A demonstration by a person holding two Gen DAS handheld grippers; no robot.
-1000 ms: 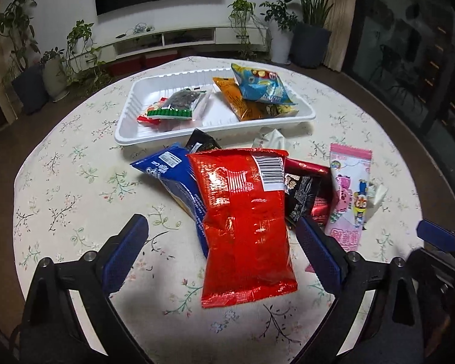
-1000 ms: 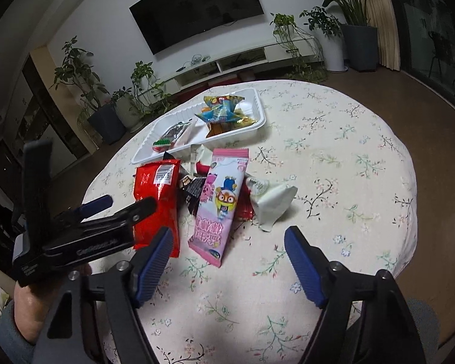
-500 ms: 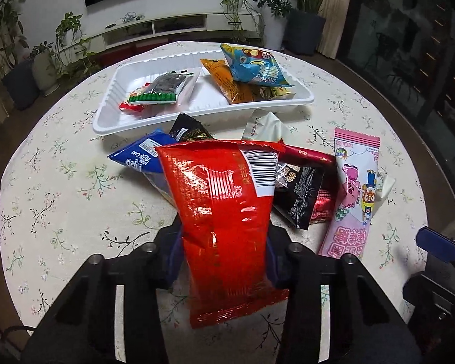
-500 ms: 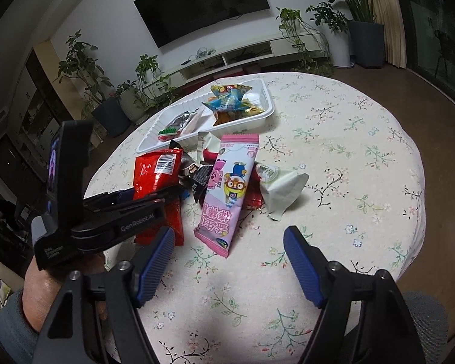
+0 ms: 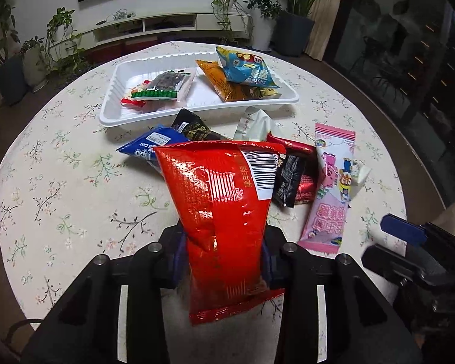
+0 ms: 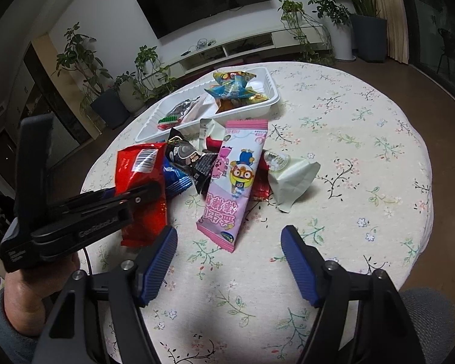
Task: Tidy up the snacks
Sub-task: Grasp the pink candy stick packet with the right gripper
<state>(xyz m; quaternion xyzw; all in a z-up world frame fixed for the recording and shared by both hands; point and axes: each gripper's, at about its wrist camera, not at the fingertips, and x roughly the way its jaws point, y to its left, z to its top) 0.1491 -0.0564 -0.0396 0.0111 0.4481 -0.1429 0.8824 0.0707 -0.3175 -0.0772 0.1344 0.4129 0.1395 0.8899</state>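
One red snack bag (image 5: pixel 224 212) is getting pinched at its lower half by the left gripper (image 5: pixel 221 261), whose jaws have just been closing onto it. It's covering most of the blue packet (image 5: pixel 142 148) behind. Right gripper (image 6: pixel 229 261) is hanging wide apart near the pink packet (image 6: pixel 233 182), holding nothing.

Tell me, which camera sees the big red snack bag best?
The left wrist view: the red bag fills its middle, barcode showing, pinched by the left gripper. In the right wrist view that gripper partly hides it at the left edge.
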